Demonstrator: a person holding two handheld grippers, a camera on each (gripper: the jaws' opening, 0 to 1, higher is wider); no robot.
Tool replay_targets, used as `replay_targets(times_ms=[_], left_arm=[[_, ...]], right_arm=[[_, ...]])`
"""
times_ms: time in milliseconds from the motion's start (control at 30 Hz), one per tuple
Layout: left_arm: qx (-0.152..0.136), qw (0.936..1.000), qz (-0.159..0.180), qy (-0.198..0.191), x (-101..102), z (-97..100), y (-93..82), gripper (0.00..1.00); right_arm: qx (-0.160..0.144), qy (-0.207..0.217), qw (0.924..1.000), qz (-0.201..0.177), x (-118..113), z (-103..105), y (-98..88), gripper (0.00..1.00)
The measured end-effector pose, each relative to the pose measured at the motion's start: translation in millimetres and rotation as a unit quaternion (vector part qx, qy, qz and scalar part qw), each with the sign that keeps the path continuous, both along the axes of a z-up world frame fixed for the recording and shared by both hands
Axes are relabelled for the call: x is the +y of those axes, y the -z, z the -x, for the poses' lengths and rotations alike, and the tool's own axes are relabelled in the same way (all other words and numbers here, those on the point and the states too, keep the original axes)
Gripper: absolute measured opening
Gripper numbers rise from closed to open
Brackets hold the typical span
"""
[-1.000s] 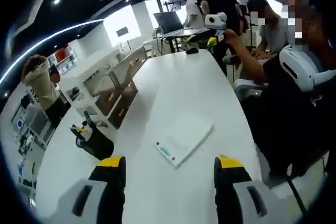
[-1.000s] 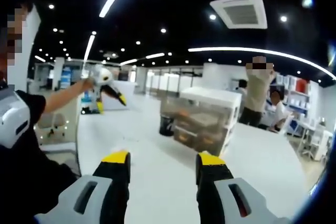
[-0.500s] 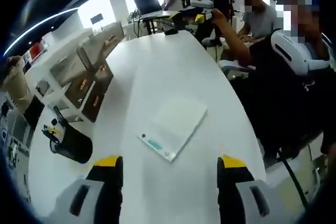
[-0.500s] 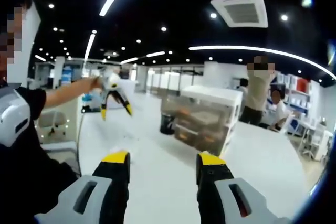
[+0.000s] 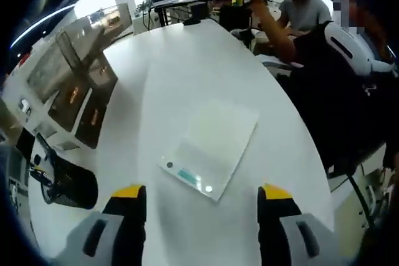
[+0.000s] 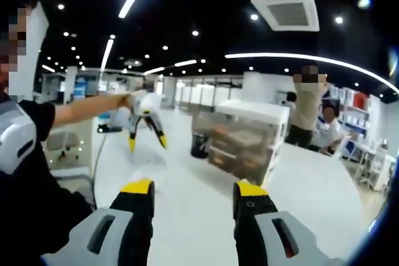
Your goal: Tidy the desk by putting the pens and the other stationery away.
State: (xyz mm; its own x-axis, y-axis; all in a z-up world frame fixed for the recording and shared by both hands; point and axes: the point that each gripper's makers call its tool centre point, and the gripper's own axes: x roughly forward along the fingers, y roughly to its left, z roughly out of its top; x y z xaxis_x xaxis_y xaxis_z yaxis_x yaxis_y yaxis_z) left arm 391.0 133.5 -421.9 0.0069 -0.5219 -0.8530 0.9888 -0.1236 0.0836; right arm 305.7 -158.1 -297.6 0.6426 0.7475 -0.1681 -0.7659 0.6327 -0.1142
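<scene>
Left claw [image 5: 198, 192] hangs wide open and empty over the white bench [image 5: 187, 73], with the notepad [image 5: 211, 149] just beyond at twelve o'clock. A black pen cup [image 5: 65, 185] sits at nine o'clock, a clear drawer box [image 5: 75, 85] at ten. Right claw [image 6: 194, 190] is open and empty too. Risk, I judge: the flat notepad could slide off the bench edge when pinched.

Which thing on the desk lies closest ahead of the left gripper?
The flat white notepad, lying just beyond the open left gripper; the black pen holder sits off beside it.
</scene>
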Motion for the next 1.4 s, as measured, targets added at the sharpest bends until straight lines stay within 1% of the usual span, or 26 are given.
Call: replay_targets(times_ms=[100, 200, 400, 433, 533, 667, 800, 867, 933, 1000, 1167, 1200, 1267, 1300, 1333, 1400], left_arm=[[0.001, 0.9999, -0.015, 0.004, -2, -4.0, 6.4, 0.73], [0.002, 0.9997, -0.021, 0.009, -7, -4.2, 9.1, 0.74], [0.01, 0.9994, -0.019, 0.028, -27, 1.6, 12.1, 0.76], [0.01, 0.9993, -0.02, 0.031, -33, 7.5, 14.7, 0.77], [0.02, 0.9986, -0.027, 0.041, -42, 14.5, 21.7, 0.78], [0.025, 0.9979, -0.037, 0.047, -47, 15.5, 31.2, 0.78], [0.035, 0.9978, -0.033, 0.045, -54, 14.8, 35.5, 0.74], [0.038, 0.9979, -0.033, 0.042, -55, 13.9, 38.0, 0.75], [0.047, 0.9976, -0.031, 0.041, -56, 18.0, 41.0, 0.73], [0.047, 0.9978, -0.025, 0.04, -57, 18.1, 40.3, 0.73], [0.05, 0.9987, -0.004, 0.013, -61, 16.3, 39.2, 0.72], [0.052, 0.9987, -0.002, -0.001, -61, 15.7, 39.2, 0.72], [0.05, 0.9986, 0.0, -0.015, -64, 14.7, 39.1, 0.71], [0.05, 0.9983, -0.001, -0.028, -66, 14.3, 39.4, 0.71], [0.048, 0.9975, -0.006, -0.052, -68, 12.8, 39.4, 0.71], [0.048, 0.997, -0.01, -0.06, -70, 12.7, 39.7, 0.71]], right_arm=[[0.001, -0.002, 1.0, 0.002, 2, 0, 1.1, 0.48], [0.001, -0.005, 1.0, 0.004, 4, 1, 1.6, 0.48], [0.003, -0.007, 1.0, 0.006, 5, -1, 3.3, 0.48], [0.004, -0.007, 0.9999, 0.007, 5, 0, 3.6, 0.48], [0.003, -0.01, 0.9999, 0.008, 6, 1, 3.5, 0.48], [0.003, -0.01, 0.9999, 0.008, 6, 0, 3.5, 0.48], [0.002, -0.009, 0.9999, 0.007, 5, 0, 3.1, 0.48], [0.002, -0.009, 0.9999, 0.007, 5, 0, 2.8, 0.48], [0.001, -0.008, 0.9999, 0.007, 4, 0, 2.4, 0.48], [0.0, -0.008, 1.0, 0.005, 4, 0, 1.6, 0.48], [0.0, -0.008, 1.0, 0.006, 5, 1, 1.7, 0.48], [0.0, -0.008, 1.0, 0.006, 5, 1, 1.6, 0.48], [0.0, -0.007, 1.0, 0.006, 4, 1, 1.1, 0.48], [-0.001, -0.007, 1.0, 0.005, 4, 1, 0.8, 0.48], [-0.001, -0.006, 1.0, 0.006, 4, 1, 0.9, 0.48], [0.0, -0.006, 1.0, 0.006, 4, 1, 1.1, 0.48]])
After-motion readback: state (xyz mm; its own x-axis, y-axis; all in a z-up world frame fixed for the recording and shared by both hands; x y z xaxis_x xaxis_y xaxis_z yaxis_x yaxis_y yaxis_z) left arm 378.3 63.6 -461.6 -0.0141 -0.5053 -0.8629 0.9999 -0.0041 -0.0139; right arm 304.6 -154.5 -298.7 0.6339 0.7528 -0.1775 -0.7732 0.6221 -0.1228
